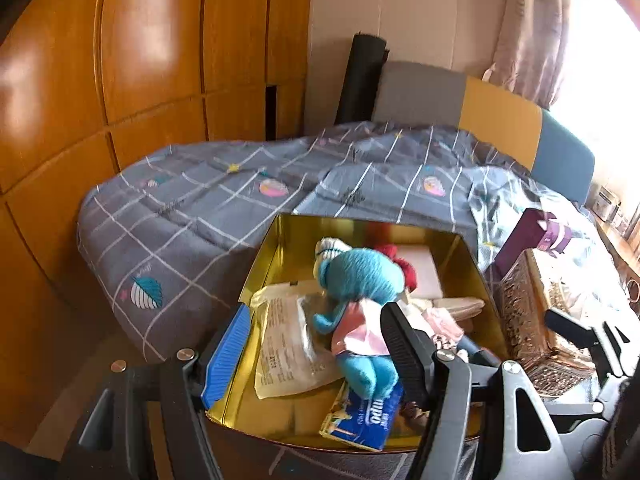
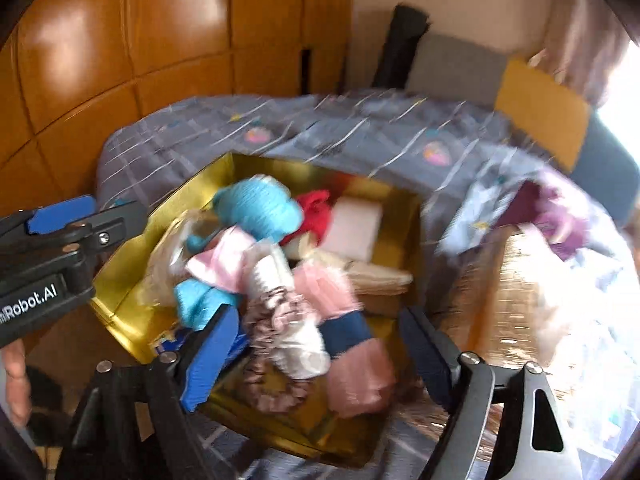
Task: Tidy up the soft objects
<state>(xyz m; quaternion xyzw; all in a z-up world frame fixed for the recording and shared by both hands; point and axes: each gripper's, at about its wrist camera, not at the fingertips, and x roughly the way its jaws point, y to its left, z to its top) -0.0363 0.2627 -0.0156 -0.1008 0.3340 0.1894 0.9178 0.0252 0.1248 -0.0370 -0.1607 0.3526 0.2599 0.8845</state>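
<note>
An open gold box stands on the bed, full of soft things. In it a blue knitted doll in a pink dress lies on a clear plastic bag and a blue tissue pack. My left gripper hovers open over the box's near end, its pads clear of the doll. In the blurred right wrist view my right gripper is open above a white sock, a brown scrunchie and a pink and blue sock. Nothing is gripped.
A grey checked quilt covers the bed. A brown woven basket stands right of the box, with a purple carton behind it. Wooden wardrobe doors fill the left. A black roll leans by the headboard.
</note>
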